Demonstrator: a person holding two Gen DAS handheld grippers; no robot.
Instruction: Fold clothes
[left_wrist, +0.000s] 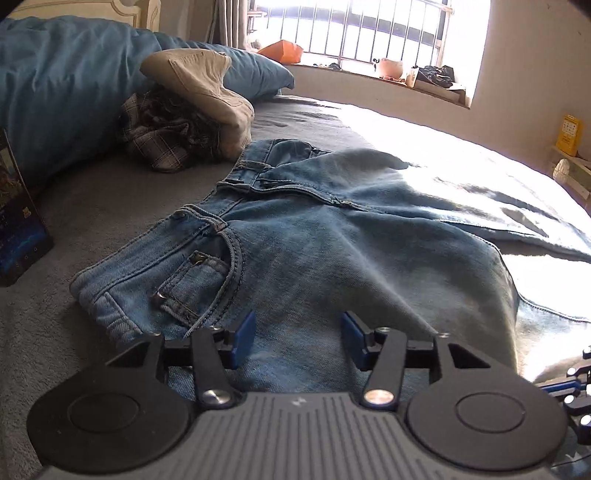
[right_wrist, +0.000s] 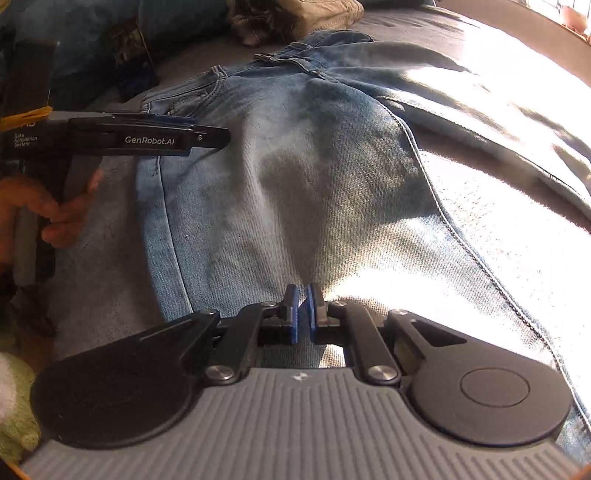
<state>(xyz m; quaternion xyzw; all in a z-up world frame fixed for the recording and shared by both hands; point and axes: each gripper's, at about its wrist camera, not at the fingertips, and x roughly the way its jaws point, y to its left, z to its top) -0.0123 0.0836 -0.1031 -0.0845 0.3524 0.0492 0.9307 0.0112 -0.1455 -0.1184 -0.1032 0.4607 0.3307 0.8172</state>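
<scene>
I lose the jeans (left_wrist: 332, 258) legs off-frame at 3 o'clock | one jeans, two grippers | left gripper (left_wrist: 298, 338) spread, empty | right gripper (right_wrist: 303, 310) pinching jeans.

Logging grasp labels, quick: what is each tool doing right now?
Left tool: open, holding nothing, over the jeans.
Right tool: nearly closed; whether it pinches the denim cannot be told.

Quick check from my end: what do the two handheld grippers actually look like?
Both match: the left gripper and right gripper have blue finger pads on black linkage arms with silver pivot bolts, round black discs and a ribbed grey body. Seen side-on, the left one reads "GenRobot.AI" in white.
</scene>
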